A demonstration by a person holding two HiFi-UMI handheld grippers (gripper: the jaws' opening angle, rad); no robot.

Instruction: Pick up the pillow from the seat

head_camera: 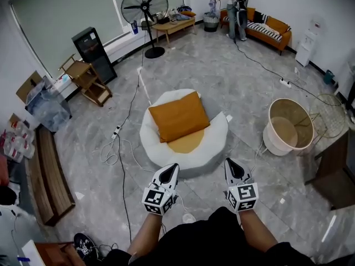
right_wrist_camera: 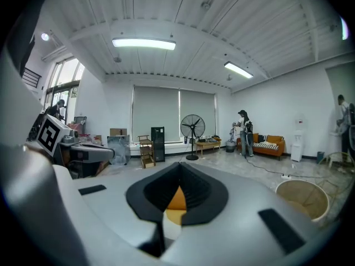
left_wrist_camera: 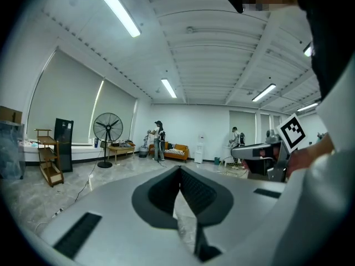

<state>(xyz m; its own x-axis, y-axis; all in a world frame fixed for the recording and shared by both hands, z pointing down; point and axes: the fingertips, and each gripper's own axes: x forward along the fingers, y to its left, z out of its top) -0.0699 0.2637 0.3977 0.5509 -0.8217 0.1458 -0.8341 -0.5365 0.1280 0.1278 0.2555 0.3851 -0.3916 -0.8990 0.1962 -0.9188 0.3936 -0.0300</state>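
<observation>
The orange pillow (head_camera: 179,115) lies flat on a round white floor seat (head_camera: 155,143). It sits towards the far side of the seat, one corner pointing away from the person. A yellow patch in the seat's middle shows just below the pillow's near edge. The seat rests on a grey marbled floor (head_camera: 238,82), straight ahead of the person and between the two grippers' lines of reach.

Both grippers are held low in front of the person's dark-clothed body, short of the seat and not touching it or the pillow. The left gripper (head_camera: 172,169) points at the seat's near left rim. Its jaws are closed tip to tip with nothing between them, and in the left gripper view only floor shows through the slit behind the tips. The right gripper (head_camera: 231,164) hovers beside the seat's near right rim. Its jaws are likewise pressed together and empty. In the right gripper view a sliver of the pillow (right_wrist_camera: 176,199) shows through the gap, well beyond the tips.

A tipped beige basket (head_camera: 288,127) lies on the floor to the right of the seat, apart from it. A white power strip (head_camera: 116,131) and loose cables trail along the floor on the left. Farther back stand a pedestal fan (head_camera: 145,7), a black cabinet (head_camera: 94,53), a small wooden shelf cart (head_camera: 89,81) and a low wooden table (head_camera: 173,25). A person (head_camera: 238,10) stands by an orange sofa (head_camera: 266,29) against the far wall.
</observation>
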